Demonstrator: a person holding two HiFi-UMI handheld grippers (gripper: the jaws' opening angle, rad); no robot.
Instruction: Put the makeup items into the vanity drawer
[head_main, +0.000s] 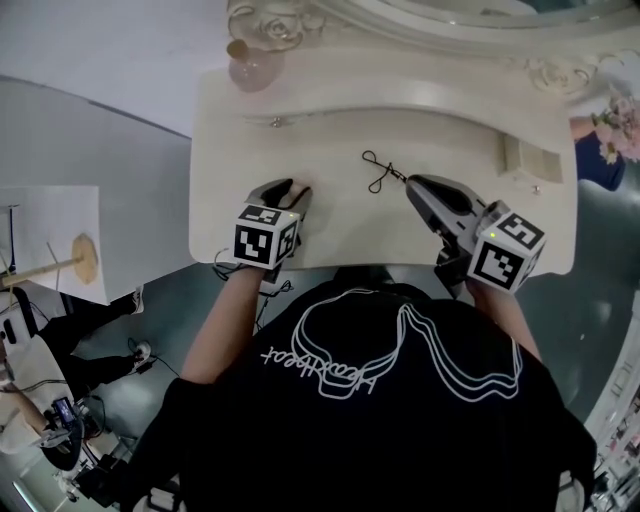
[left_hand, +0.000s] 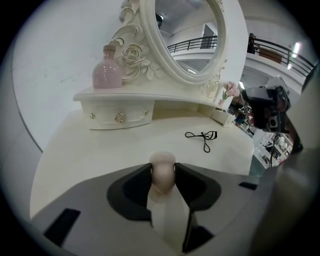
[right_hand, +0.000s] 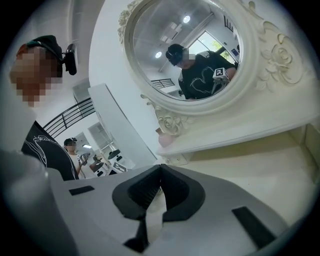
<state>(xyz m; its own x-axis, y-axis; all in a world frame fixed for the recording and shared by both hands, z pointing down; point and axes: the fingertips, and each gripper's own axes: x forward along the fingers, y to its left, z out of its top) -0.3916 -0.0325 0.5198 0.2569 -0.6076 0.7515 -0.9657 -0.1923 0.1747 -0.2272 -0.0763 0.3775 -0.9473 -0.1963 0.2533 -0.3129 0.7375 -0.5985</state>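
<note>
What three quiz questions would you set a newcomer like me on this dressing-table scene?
1. True or false: the curler lies on the table, with neither tongs touching it.
2. What sits between the left tongs? A) a sponge B) a lipstick C) nothing
3. Fill in: the right tongs are ____ (open or shut) and hold nothing.

Key: 1 true; 2 A; 3 shut.
</note>
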